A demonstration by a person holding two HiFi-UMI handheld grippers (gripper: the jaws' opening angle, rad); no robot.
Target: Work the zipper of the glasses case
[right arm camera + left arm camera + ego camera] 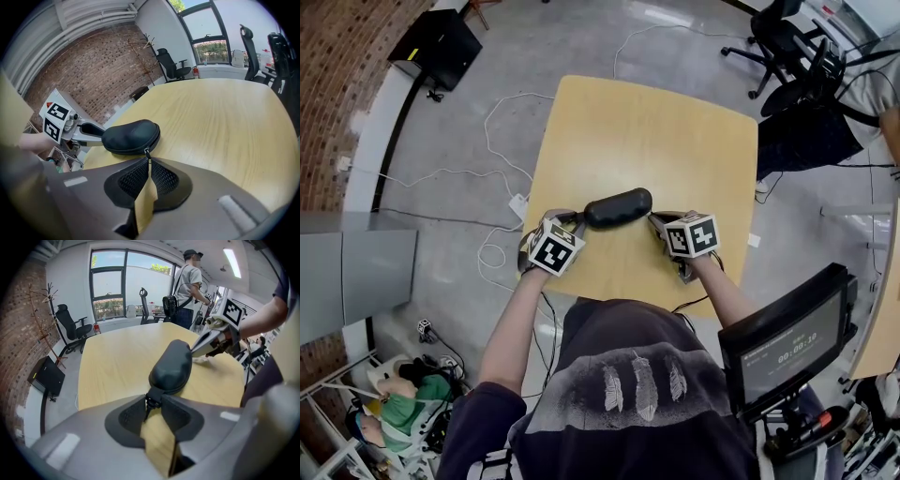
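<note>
Head view: glasses case lies on the table near your edge, btwn your left gripper and right gripper, one at each end. Left gripper view: your jaws are pinched narrow on the case's black end tab. Right gripper view: your jaws are nearly together, nipping the zipper pull at the case's rim; lid is down.
</note>
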